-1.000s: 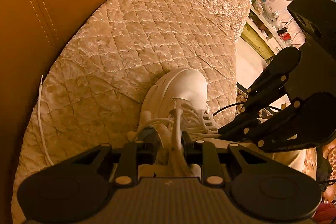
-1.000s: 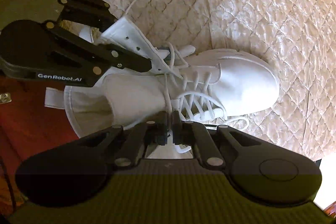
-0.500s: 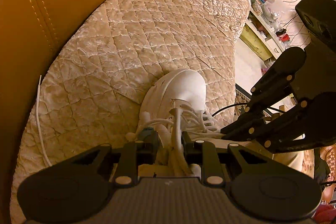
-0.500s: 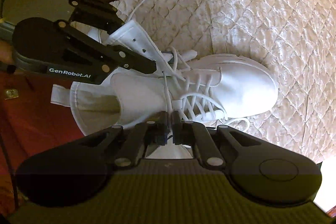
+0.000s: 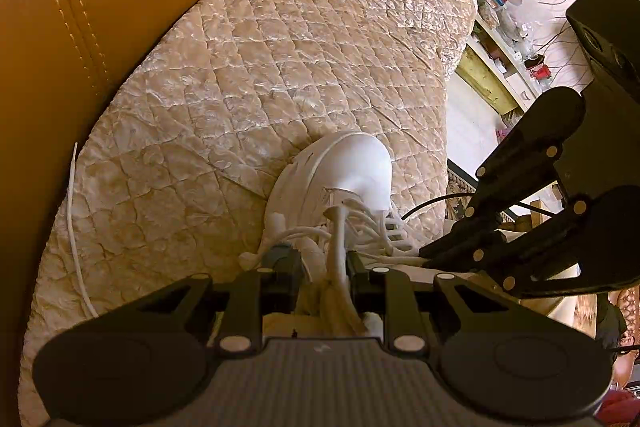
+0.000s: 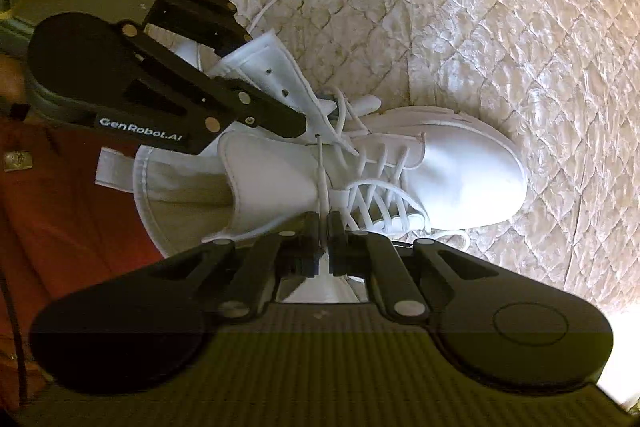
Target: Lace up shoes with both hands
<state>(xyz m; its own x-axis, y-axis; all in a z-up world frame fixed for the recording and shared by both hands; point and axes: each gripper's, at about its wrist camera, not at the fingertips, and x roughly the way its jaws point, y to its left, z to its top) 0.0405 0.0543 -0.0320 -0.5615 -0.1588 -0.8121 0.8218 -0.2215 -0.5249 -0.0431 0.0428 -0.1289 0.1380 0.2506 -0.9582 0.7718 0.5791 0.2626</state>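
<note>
Right tool (image 6: 323, 227) at bottom centre of its view is pinched nearly closed on a thin white lace (image 6: 322, 175) coming off the white high-top shoe (image 6: 460, 167), which lies mid-frame on a quilted beige cover (image 6: 520, 47). Left tool (image 5: 324, 267) is partly open around the shoe's flap and laces, looks like it's gripping them, hard to tell

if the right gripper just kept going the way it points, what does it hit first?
Probably the white boot. The right gripper points steeply down, shut on a lace end, with the boot's tongue and laced front right beyond its fingers. Depth is unclear, but nothing else shows in that line before the quilted cover.
</note>
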